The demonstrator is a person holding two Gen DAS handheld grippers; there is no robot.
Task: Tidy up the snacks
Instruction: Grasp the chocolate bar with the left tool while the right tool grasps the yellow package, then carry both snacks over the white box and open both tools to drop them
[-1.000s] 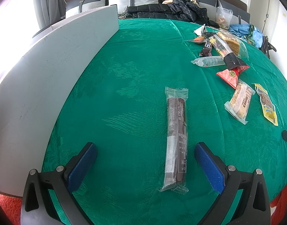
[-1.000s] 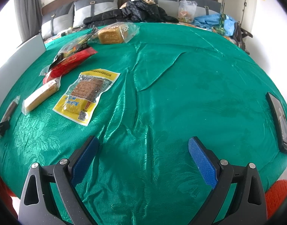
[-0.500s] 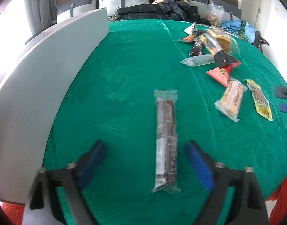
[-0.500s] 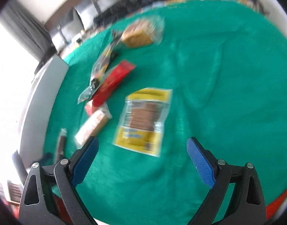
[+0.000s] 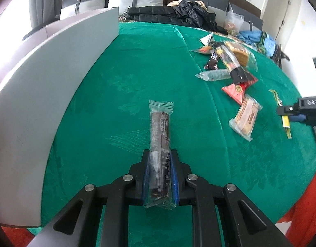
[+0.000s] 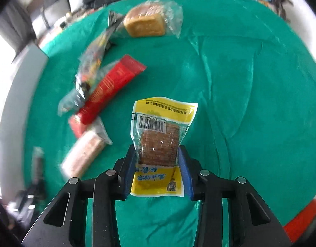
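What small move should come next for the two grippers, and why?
Probably lift both a little. The left gripper has just closed on the long dark snack bar in clear wrap, and the right gripper has just closed on the yellow packet with a clear window. Both snacks look pinched between blue pads but lie on the green cloth.

My fingers (image 5: 174, 173): matt black plastic, blue rubbery pads, bright metal pins. Long dark snack bar in clear crinkly film wrapper (image 5: 160, 142): glossy, glare-streaked. Yellow-and-clear plastic pouch of brown jerky (image 6: 161, 144): shiny, smooth, paper barcode label. Green patterned satin bedspread (image 5: 127, 86): sheeny woven cloth, creased. Grey flat board (image 5: 40, 94): matt, smooth, faintly scuffed. Red foil snack packet (image 6: 112, 84): glossy.
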